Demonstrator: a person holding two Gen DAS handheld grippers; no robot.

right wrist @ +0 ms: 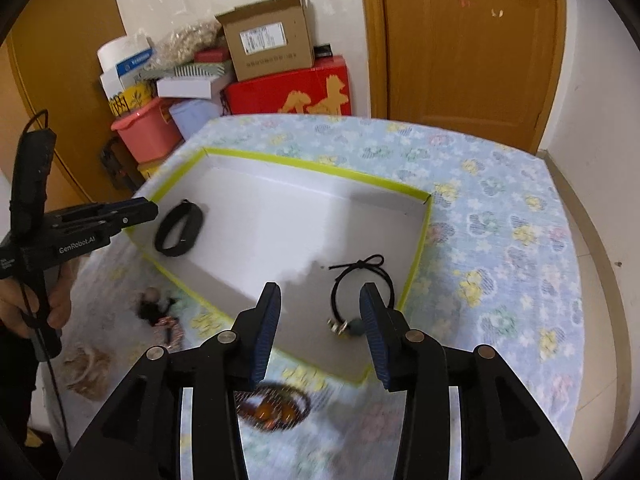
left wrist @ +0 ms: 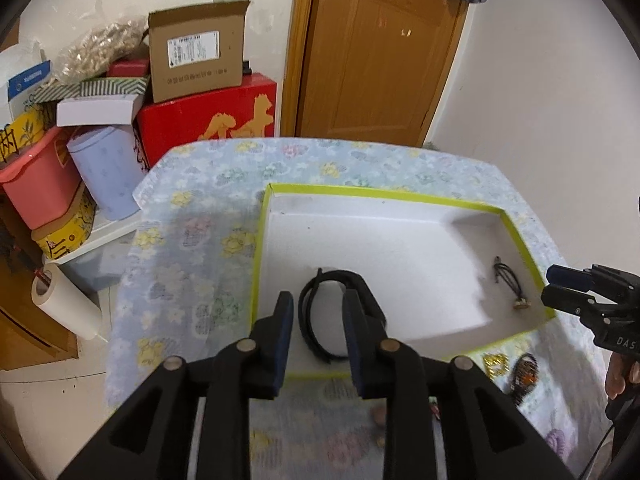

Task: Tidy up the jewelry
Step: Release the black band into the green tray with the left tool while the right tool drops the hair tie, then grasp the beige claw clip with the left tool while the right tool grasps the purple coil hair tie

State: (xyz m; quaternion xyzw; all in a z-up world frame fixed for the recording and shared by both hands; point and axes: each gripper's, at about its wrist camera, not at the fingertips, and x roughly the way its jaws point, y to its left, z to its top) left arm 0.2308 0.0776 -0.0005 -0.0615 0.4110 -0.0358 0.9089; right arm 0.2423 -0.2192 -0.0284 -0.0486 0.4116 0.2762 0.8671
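A shallow white box with a yellow-green rim [left wrist: 400, 196] [right wrist: 320, 168] lies on the flowered tablecloth. Inside it lie a black band [left wrist: 316, 312] [right wrist: 178, 230] and a thin black hair tie with a charm [left wrist: 506, 280] [right wrist: 360, 292]. My left gripper [left wrist: 318, 312] is open, its fingers either side of the black band, above it. My right gripper [right wrist: 320, 308] is open over the box's near edge, with the hair tie between its fingers. On the cloth outside the box lie an amber-beaded bracelet [right wrist: 276, 404] [left wrist: 524, 376], a gold piece [left wrist: 496, 362] and a dark beaded piece [right wrist: 158, 308].
The table stands against a white wall beside a wooden door [left wrist: 380, 48]. To its left are stacked boxes: a red box [left wrist: 208, 120], a cardboard box [left wrist: 196, 52], a pink bin [left wrist: 40, 184], a paper roll [left wrist: 64, 300]. A tan bracelet [right wrist: 86, 364] lies near the table's left edge.
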